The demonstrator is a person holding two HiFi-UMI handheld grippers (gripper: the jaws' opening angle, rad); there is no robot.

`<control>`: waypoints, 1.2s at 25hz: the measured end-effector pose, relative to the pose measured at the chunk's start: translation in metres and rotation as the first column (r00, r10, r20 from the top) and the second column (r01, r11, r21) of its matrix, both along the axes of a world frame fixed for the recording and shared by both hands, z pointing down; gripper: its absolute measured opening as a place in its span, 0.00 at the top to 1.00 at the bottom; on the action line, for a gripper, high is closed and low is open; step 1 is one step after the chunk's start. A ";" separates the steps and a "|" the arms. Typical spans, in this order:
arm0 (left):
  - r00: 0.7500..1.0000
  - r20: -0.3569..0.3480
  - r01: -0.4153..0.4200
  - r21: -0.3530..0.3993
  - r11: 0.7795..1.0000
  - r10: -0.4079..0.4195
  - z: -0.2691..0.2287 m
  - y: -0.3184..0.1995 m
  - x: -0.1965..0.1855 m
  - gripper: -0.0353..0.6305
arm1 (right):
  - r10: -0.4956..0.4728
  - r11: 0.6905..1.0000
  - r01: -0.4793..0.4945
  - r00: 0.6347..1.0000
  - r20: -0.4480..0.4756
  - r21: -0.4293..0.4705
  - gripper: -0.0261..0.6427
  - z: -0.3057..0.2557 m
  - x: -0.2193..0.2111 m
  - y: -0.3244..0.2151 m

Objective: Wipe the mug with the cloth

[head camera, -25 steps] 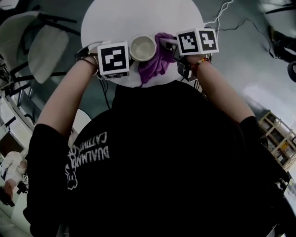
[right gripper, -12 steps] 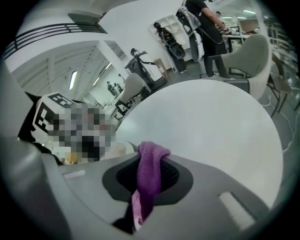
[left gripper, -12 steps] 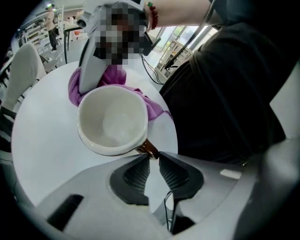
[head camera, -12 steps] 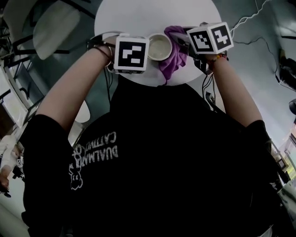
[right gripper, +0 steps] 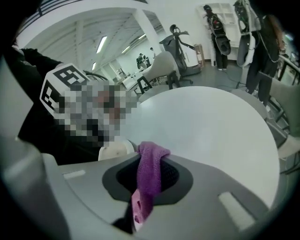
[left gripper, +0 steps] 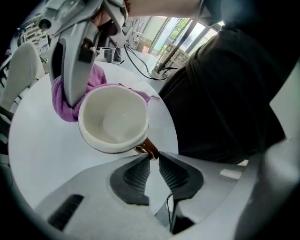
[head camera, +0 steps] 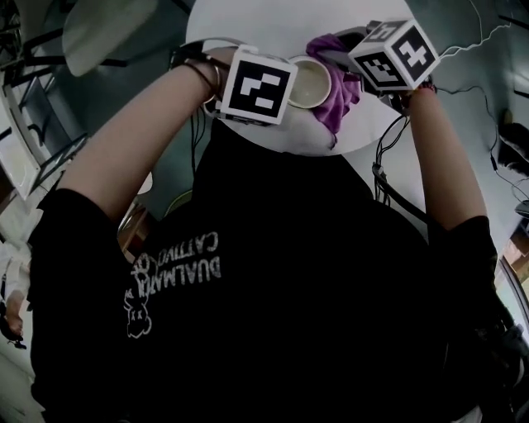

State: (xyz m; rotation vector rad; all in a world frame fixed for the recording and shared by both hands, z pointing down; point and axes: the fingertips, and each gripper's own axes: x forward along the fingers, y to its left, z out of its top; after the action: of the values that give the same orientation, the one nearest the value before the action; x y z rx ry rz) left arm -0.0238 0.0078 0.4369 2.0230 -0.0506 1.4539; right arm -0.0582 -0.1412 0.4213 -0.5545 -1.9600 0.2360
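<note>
A cream mug hangs tilted over the round white table. My left gripper grips its brown handle at the jaw tips, and the jaws are closing on it. A purple cloth is pinched in my right gripper, which is shut on it. In the head view the mug sits between the two marker cubes, with the cloth pressed against its right side. From the left gripper view the cloth bunches behind the mug's far wall.
The table is small, and its near edge touches the person's black shirt. A pale chair stands at the left and cables trail on the floor at the right. An office chair stands beyond the table.
Both grippers, with the mug and the cloth between them, have shifted to the right and upward in the head view. The cloth stays against the mug's side.
</note>
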 end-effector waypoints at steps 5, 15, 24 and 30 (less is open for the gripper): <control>0.999 -0.019 0.042 0.018 0.999 -0.041 -0.005 -0.008 0.006 0.84 | -0.115 0.993 0.116 0.993 -0.017 0.038 0.91 -0.007 -0.002 -0.001; 0.990 -0.074 0.125 0.040 0.991 -0.121 0.012 -0.005 -0.038 0.84 | -0.332 0.940 0.340 0.928 -0.168 0.018 0.91 0.008 -0.040 0.017; 0.982 -0.096 0.165 0.025 0.986 -0.162 0.015 -0.002 -0.066 0.84 | -0.422 0.900 0.435 0.883 -0.205 0.018 0.91 0.014 -0.068 0.033; 0.976 -0.102 0.197 0.028 0.980 -0.193 0.016 -0.004 -0.073 0.83 | -0.476 0.869 0.495 0.851 -0.219 0.033 0.91 0.015 -0.076 0.039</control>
State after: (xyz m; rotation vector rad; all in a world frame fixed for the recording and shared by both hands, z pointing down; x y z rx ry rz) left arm -0.0971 0.0033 0.4529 2.0542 -0.2306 1.2377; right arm -0.1342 -0.1020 0.4359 -0.9105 -1.5611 -0.1127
